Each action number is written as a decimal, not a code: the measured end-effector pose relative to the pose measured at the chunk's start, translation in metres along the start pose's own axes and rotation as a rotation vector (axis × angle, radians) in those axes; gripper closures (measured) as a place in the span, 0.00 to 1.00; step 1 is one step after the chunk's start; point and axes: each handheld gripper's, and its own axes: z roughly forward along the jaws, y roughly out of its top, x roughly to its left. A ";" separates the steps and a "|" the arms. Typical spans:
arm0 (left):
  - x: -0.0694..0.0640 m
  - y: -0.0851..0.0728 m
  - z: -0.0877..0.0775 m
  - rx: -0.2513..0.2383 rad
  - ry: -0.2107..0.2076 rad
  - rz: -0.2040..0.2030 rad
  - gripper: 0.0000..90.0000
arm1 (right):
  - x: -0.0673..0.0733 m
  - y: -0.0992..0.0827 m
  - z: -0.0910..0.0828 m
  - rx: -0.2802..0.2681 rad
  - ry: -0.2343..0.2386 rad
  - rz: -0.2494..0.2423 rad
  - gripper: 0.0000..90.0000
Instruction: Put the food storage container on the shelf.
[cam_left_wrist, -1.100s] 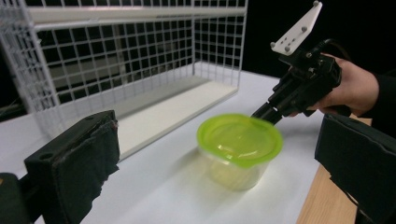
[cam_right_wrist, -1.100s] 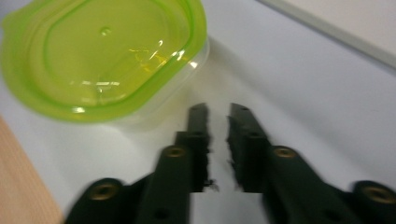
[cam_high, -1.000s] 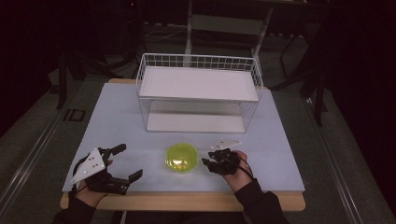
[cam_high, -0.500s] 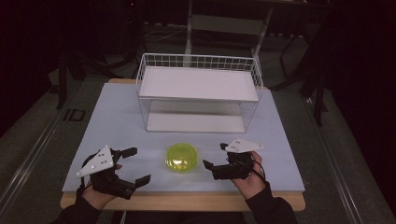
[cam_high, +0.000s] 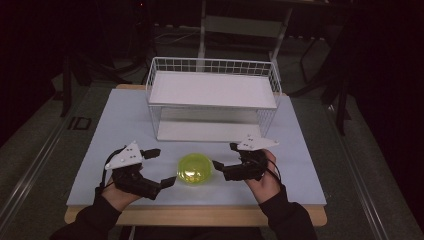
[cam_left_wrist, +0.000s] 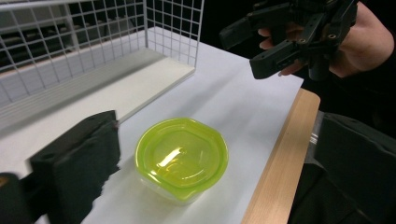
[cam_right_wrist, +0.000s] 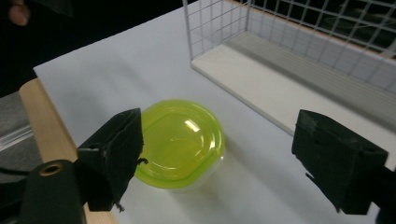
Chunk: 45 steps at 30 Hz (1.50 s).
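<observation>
Cut off and hidden parts

The tub's (cam_right_wrist: 180, 142) nine o'clock edge sits behind the right gripper's (cam_right_wrist: 229, 158) near jaw; the wire rack (cam_left_wrist: 93, 51) runs off at twelve o'clock.

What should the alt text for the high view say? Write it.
A small container with a yellow-green lid sits on a white table between two hand-held claws, left claw and right claw, both open and empty. A white wire rack stands behind.

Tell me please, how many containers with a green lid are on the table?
1. The green-lidded container sits on the table near its front edge, in front of the wire rack; I see no other, hidden or otherwise.
</observation>
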 end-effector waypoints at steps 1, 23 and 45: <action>0.001 0.000 0.003 0.003 0.015 -0.006 0.05 | 0.000 0.000 0.002 0.007 -0.012 -0.004 0.16; 0.037 -0.024 0.054 0.170 0.063 -0.374 0.13 | -0.020 -0.016 0.041 0.183 0.055 0.329 0.31; 0.045 -0.050 0.075 0.290 0.076 -0.554 0.42 | -0.027 -0.033 0.065 0.264 0.085 0.557 0.58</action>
